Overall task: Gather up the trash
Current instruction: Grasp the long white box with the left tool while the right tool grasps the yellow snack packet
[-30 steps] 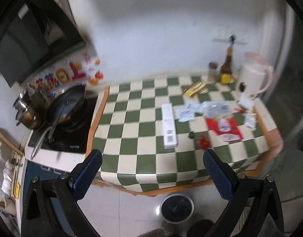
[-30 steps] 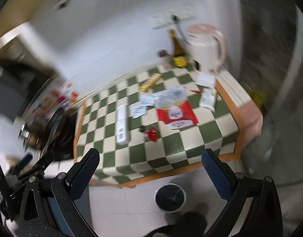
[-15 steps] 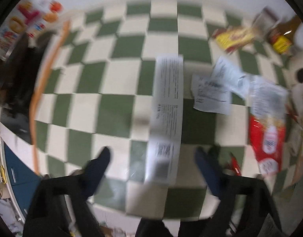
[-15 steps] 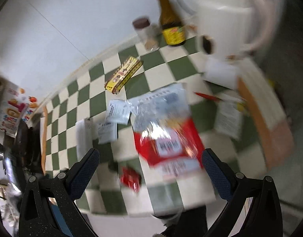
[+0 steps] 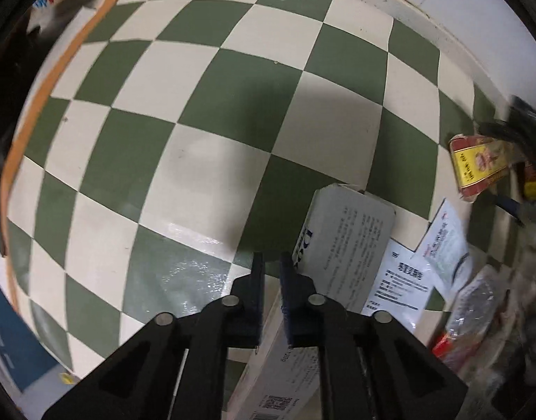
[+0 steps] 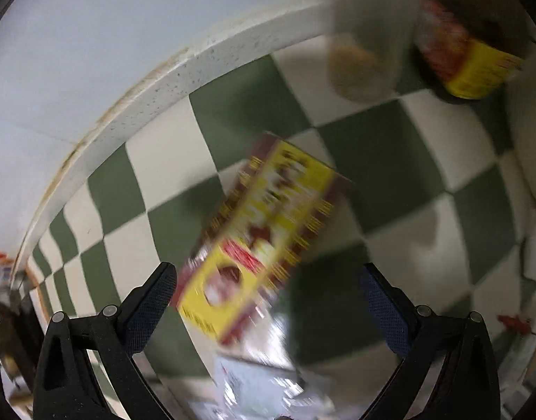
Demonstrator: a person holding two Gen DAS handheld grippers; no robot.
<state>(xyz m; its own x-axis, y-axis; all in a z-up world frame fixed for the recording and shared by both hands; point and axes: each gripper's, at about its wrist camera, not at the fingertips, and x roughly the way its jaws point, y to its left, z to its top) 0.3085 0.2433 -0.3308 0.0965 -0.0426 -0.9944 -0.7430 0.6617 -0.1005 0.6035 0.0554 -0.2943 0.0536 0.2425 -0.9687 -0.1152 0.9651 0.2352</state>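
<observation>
White card, the long box (image 5: 341,245) lies flat on the checked worktop (image 5: 198,112). The left gripper (image 5: 271,269) is closing its jaws at the box's left edge, and I cannot tell whether the card is pinched. Better to seat both pads across the box's width before lifting. Beyond the box lies a yellow packet (image 6: 261,241); the right gripper (image 6: 268,301) hangs over it, jaws spread wide and empty. Paper slips (image 5: 408,280) lie right of the box. A pale wall backs the worktop.
</observation>
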